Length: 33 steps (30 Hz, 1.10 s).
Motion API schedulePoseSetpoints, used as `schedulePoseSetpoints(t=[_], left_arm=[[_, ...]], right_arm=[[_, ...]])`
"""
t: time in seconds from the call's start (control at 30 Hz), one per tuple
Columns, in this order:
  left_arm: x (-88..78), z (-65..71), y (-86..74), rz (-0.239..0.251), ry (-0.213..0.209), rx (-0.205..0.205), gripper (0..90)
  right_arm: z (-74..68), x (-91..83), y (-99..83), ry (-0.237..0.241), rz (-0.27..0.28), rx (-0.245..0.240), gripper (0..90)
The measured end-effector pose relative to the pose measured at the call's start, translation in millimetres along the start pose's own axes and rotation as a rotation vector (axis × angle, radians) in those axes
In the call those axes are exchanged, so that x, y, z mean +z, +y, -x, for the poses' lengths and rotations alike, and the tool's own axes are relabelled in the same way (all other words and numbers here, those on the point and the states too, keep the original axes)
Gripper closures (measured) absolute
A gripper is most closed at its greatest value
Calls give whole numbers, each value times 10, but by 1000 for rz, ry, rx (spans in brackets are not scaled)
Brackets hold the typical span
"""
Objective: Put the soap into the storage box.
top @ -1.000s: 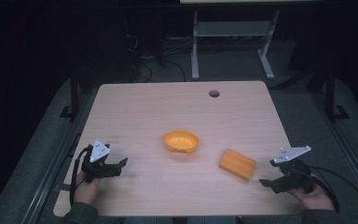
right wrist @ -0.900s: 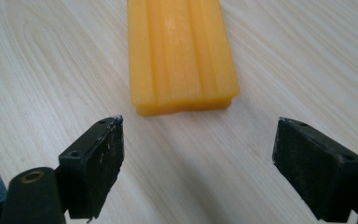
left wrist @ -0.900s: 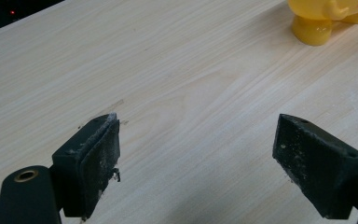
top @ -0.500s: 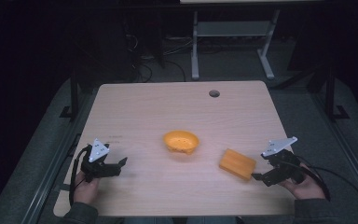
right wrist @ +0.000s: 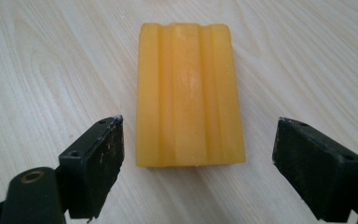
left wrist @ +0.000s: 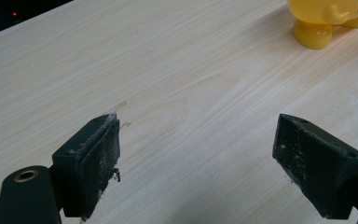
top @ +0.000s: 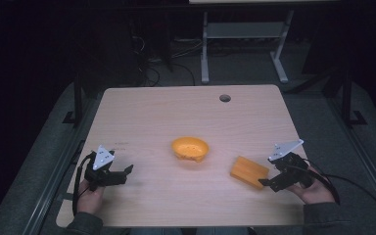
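Observation:
An orange ridged block (top: 248,171) (right wrist: 189,93) lies flat on the wooden table (top: 176,117), right of the middle. My right gripper (top: 268,183) (right wrist: 198,163) is open just behind the block's near end, jaws spread wider than the block, not touching it. An orange bowl (top: 190,149) (left wrist: 328,18) stands at the table's middle. My left gripper (top: 125,174) (left wrist: 198,163) rests open at the front left with nothing between its jaws, pointing toward the bowl.
A round cable hole (top: 224,98) sits near the table's far edge. Beyond the table are a metal stand's legs (top: 240,49) and cables on the dark floor. Bare wood lies between the left gripper and the bowl.
My right gripper has moved left and forward across the table, closing in on the orange block's near end. The left gripper, bowl and block have stayed put.

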<state>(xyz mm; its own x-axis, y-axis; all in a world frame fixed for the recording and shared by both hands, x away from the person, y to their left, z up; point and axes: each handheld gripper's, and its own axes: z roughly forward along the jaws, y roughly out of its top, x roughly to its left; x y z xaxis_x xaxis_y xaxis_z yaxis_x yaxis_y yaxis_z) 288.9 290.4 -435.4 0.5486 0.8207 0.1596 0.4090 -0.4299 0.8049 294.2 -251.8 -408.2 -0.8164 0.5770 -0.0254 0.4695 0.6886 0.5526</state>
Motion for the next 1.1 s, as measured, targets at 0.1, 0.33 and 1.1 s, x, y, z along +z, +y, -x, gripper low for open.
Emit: schedulePoseSetpoints(t=[0.1,0.33,1.1], left_arm=[[-2,-4,-1,2,0,0,141],[-4,-4,-1,0,0,-3,141],[-14,-21,1,5,1,0,141]], right_arm=[[0,10,30,2,0,-7,158],[-6,75,124,15,-11,-20,158],[1,420,314,52,-88,-72,157]])
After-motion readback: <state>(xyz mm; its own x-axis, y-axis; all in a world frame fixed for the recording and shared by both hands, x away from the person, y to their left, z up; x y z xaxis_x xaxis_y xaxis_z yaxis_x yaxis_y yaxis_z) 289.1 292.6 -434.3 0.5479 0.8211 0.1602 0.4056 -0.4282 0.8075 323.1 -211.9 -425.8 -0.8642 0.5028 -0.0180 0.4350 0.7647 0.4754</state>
